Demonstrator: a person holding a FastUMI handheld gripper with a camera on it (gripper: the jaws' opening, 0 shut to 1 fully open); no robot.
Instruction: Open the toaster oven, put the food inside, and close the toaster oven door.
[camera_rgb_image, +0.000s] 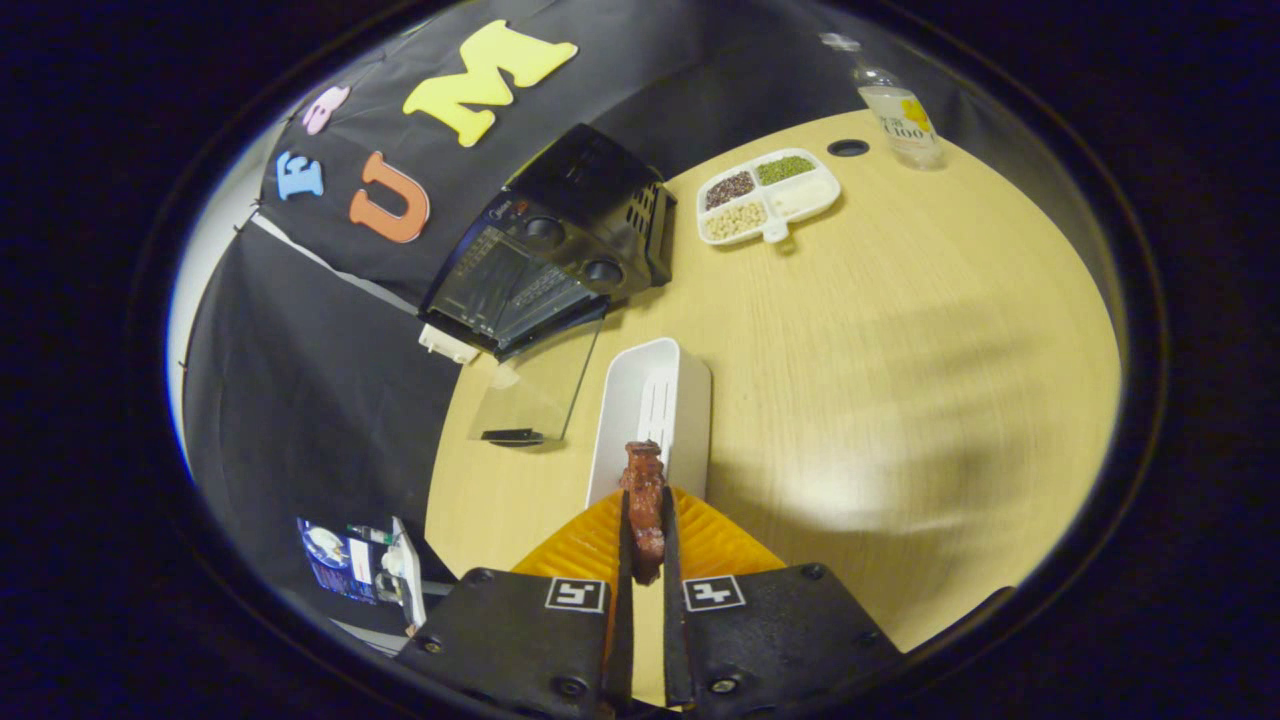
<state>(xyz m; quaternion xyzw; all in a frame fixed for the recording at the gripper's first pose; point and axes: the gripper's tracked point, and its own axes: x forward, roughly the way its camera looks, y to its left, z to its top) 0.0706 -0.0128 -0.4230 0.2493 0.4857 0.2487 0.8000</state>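
**Food pinched and lifted, oven door already down**

I have the gripper (646, 535) clamped narrow on the food (645, 505), a reddish-brown strip standing upright between the two fingers (672, 545); both pads press its sides, which keeps it from swinging as I carry it; its top pokes out just beyond the fingertips.

Directly ahead at twelve o'clock sits the white tray (655, 420), long side pointing away from me; I judge it is where the food was served from. Under the fingers lies an orange ribbed mat (715, 545).

The toaster oven (555, 245) stands at about eleven o'clock, beyond the tray, near the table's edge; its glass door (535, 395) hangs open and flat toward me, so the mouth is free to receive the piece.

At one o'clock, well apart, a divided dish (768, 197) of grains and a bottle (900, 110) rest on the wooden table (900, 380); neither stands in my path.
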